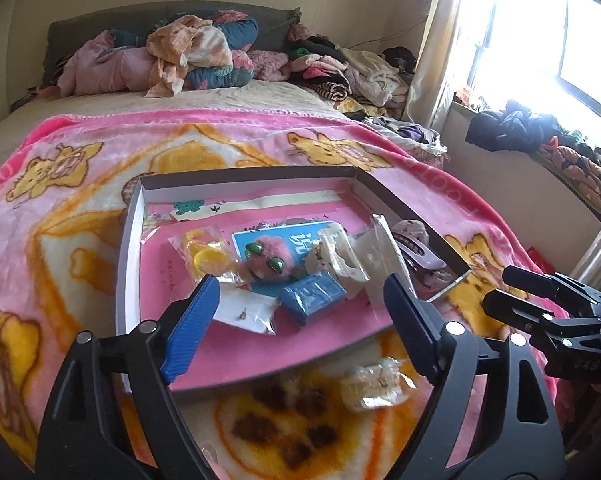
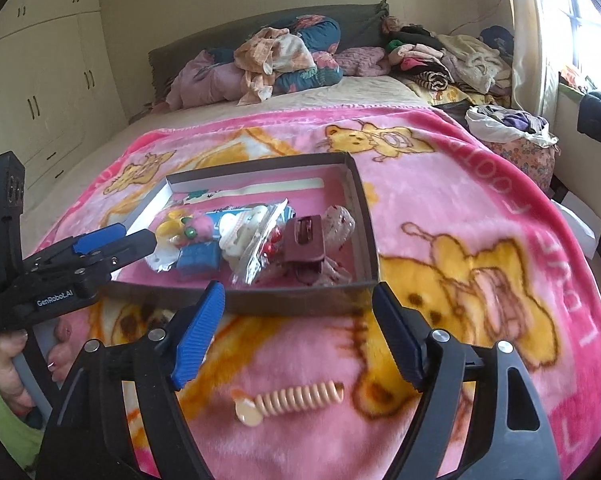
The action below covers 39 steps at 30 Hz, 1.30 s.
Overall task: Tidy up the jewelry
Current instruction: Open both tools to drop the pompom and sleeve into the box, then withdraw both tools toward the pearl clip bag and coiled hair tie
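A shallow cardboard box (image 1: 130, 240) with a pink floor lies on the pink blanket. It holds a pink fluffy charm (image 1: 266, 256), a small blue case (image 1: 312, 296), bagged yellow rings (image 1: 206, 258), a clear bag with tiny earrings (image 1: 248, 312) and a lilac hair claw (image 1: 416, 248). My left gripper (image 1: 300, 332) hovers open over the box's near edge, gripping nothing. A small clear packet (image 1: 374, 386) lies on the blanket just outside the box. My right gripper (image 2: 298, 340) is open in front of the box (image 2: 300, 300), above a coral spiral hair tie (image 2: 296, 398). A maroon clip (image 2: 304, 240) sits inside.
The blanket (image 2: 480, 208) covers the near half of a bed. Piled clothes and pillows (image 2: 284, 60) fill the headboard end. A window sill with dark clothes (image 1: 512, 128) is on the right, wardrobes (image 2: 48, 80) on the left. A hand (image 2: 8, 360) holds the left gripper (image 2: 136, 236).
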Available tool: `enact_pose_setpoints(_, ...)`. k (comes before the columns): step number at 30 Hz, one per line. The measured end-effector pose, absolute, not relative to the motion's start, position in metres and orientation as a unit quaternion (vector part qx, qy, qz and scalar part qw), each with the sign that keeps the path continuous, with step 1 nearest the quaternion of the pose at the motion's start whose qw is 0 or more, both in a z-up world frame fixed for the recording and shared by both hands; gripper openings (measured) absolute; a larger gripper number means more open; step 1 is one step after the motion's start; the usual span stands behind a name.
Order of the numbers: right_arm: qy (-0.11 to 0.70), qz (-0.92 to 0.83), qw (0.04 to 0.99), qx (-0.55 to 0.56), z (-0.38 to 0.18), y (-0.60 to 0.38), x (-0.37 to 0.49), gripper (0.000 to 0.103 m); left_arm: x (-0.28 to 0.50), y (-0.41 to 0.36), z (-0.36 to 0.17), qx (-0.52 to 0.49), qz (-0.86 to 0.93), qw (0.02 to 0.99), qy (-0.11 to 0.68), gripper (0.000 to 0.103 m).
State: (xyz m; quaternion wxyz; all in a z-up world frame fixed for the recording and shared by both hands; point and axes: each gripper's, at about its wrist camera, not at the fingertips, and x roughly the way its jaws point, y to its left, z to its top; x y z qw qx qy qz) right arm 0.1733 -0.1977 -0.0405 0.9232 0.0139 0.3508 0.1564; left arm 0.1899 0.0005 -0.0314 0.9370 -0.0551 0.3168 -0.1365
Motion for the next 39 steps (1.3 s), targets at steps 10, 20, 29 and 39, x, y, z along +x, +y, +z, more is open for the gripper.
enact_pose_setpoints(10,0.368,0.139,0.919,0.027,-0.06,-0.205,0.148,0.075,0.169,-0.006,-0.031,-0.043,-0.147,0.938,0.311,0.084)
enact_pose_setpoints(20,0.386,0.127,0.913,0.046,-0.076,-0.21,0.135,0.075,0.152,-0.011,-0.04,-0.027,-0.153,0.937,0.314,0.085)
enact_pose_setpoints(29,0.411,0.126,0.899,0.08,-0.091,-0.212,0.134,0.075,0.141,-0.016,-0.053,-0.014,-0.16,0.932,0.326,0.085)
enact_pose_setpoints(39,0.423,0.146,0.886,0.119,-0.1,-0.211,0.145,0.075,0.139,-0.015,-0.063,-0.006,-0.161,0.928,0.335,0.085)
